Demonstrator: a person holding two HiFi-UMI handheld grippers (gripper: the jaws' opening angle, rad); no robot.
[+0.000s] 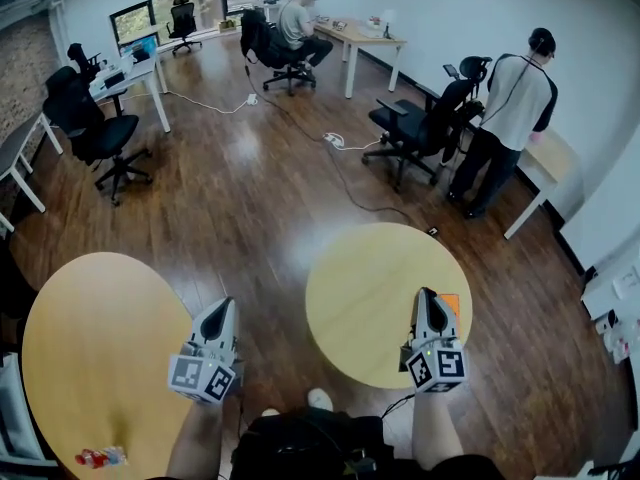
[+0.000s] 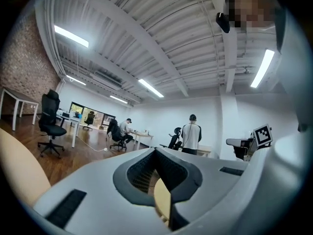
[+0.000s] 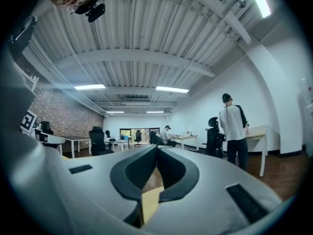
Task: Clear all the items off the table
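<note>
Two round light-wood tables stand below me in the head view. On the left table (image 1: 90,338), near its front edge, lies a small red and white item (image 1: 100,457). An orange object (image 1: 450,305) rests on the right table (image 1: 370,288), partly hidden behind my right gripper (image 1: 427,296). That gripper is shut and empty, held over the table's right part. My left gripper (image 1: 223,308) is shut and empty too, hovering at the left table's right edge. In both gripper views the jaws are closed tip to tip, the left gripper (image 2: 155,151) and right gripper (image 3: 157,148) pointing level across the room.
Wooden floor lies between the tables. Black office chairs (image 1: 420,128) and white desks (image 1: 355,43) stand farther off. One person (image 1: 515,108) stands at a desk at the right, another (image 1: 298,23) sits at the back. A cable with a socket strip (image 1: 335,141) runs over the floor.
</note>
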